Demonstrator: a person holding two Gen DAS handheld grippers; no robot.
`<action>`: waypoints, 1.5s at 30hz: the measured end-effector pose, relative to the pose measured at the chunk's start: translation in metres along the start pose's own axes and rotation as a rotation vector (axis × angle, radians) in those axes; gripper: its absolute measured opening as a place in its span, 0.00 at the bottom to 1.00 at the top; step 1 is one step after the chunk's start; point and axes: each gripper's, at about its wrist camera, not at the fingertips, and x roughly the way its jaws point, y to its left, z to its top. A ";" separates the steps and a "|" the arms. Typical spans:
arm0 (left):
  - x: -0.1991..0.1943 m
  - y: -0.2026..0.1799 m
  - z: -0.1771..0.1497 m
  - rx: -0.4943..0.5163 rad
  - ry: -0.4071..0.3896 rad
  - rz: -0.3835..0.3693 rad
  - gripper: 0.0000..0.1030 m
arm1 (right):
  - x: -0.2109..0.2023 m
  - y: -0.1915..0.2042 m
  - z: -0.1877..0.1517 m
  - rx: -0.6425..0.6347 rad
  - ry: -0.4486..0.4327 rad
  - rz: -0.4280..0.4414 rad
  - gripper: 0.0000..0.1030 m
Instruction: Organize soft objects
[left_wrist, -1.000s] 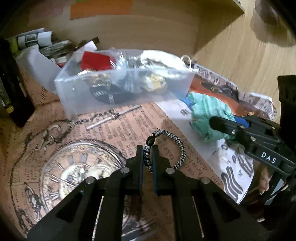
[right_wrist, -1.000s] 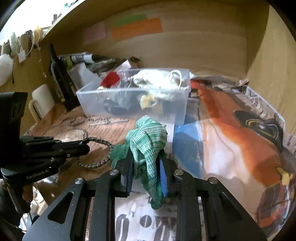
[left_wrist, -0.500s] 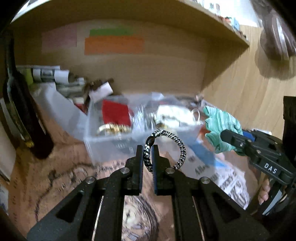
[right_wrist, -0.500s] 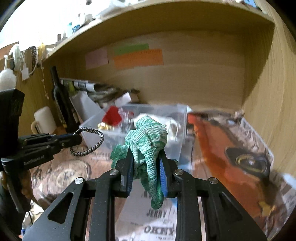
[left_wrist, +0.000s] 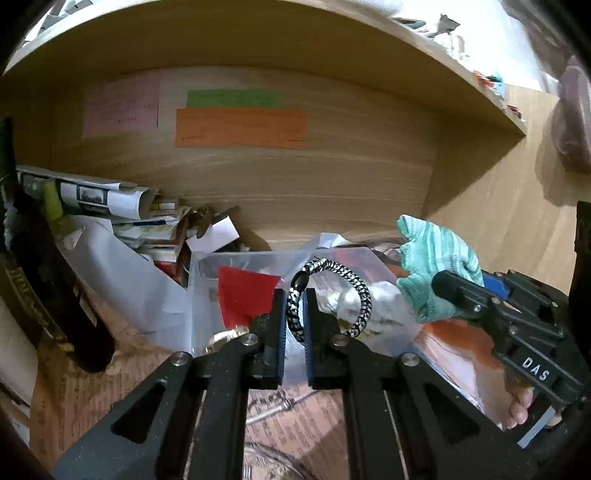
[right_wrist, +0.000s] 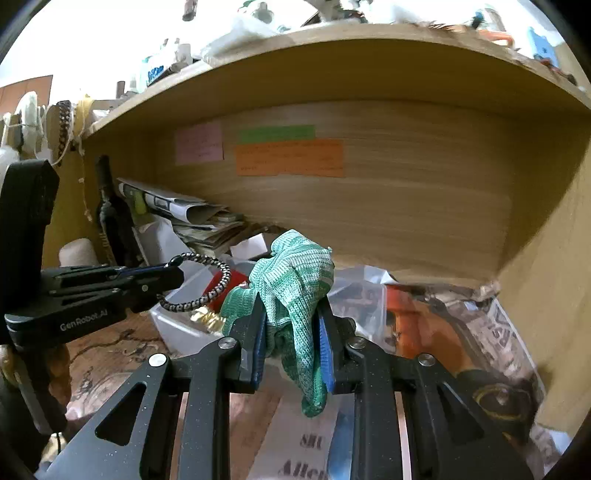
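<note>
My left gripper (left_wrist: 293, 302) is shut on a black-and-white braided cord bracelet (left_wrist: 360, 295), held in the air in front of a clear plastic bin (left_wrist: 207, 295). The bracelet also shows in the right wrist view (right_wrist: 214, 291). My right gripper (right_wrist: 290, 321) is shut on a green knitted cloth (right_wrist: 295, 280), raised to the right of the bin. The cloth shows in the left wrist view (left_wrist: 436, 258) at the right. The bin (right_wrist: 177, 325) holds a red piece (left_wrist: 243, 295), white cloth and metal bits.
A dark bottle (left_wrist: 48, 288) stands at the left. Rolled papers and boxes (left_wrist: 110, 206) pile behind the bin. The wooden back wall carries an orange note (left_wrist: 240, 127). A shelf board (right_wrist: 332, 55) runs overhead. Printed paper (right_wrist: 461, 332) covers the table.
Both grippers have risen from the table with their loads and tilted up toward the shelf. The bin now sits lower in both views. Neither grip has changed.
</note>
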 end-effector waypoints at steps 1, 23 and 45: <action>0.004 0.001 0.002 -0.003 0.004 0.004 0.07 | 0.005 0.001 0.001 -0.004 0.004 -0.001 0.21; 0.092 0.025 -0.019 0.000 0.186 0.061 0.13 | 0.085 0.011 -0.019 -0.099 0.221 -0.011 0.37; -0.016 0.002 -0.001 0.011 -0.077 0.047 0.49 | 0.005 0.006 0.019 -0.017 0.007 -0.011 0.70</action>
